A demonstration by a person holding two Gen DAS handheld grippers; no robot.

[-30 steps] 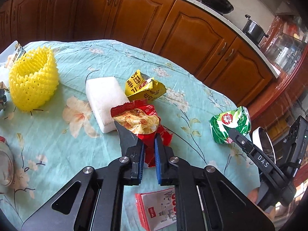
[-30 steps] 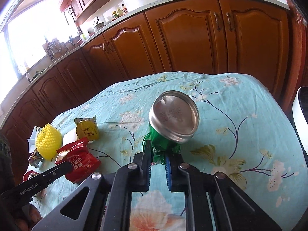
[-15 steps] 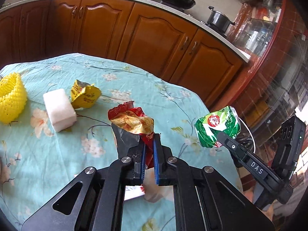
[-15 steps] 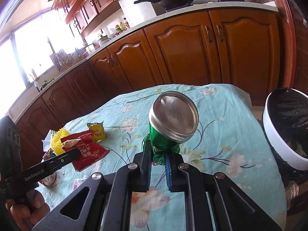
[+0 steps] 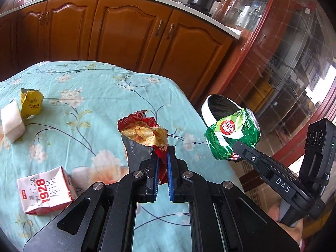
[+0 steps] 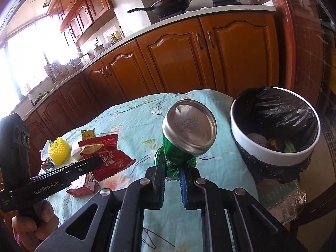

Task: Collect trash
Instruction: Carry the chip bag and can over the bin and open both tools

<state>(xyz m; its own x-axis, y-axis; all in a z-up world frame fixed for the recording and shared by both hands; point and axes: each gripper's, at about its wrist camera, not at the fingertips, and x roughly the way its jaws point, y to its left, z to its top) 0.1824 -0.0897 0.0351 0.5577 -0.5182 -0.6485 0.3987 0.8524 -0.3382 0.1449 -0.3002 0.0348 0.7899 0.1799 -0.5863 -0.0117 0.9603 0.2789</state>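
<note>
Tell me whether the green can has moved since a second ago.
Yes. The green can, clamped in the right gripper, has travelled toward the white bin, now beside it.

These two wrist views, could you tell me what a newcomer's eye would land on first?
Most striking is the crushed green can, clamped in the right gripper and held up beside the white bin with its black liner, just off the table's edge. Next comes the red snack wrapper, pinched in the left gripper above the floral tablecloth. A red-and-white carton lies on the cloth to its left.
</note>
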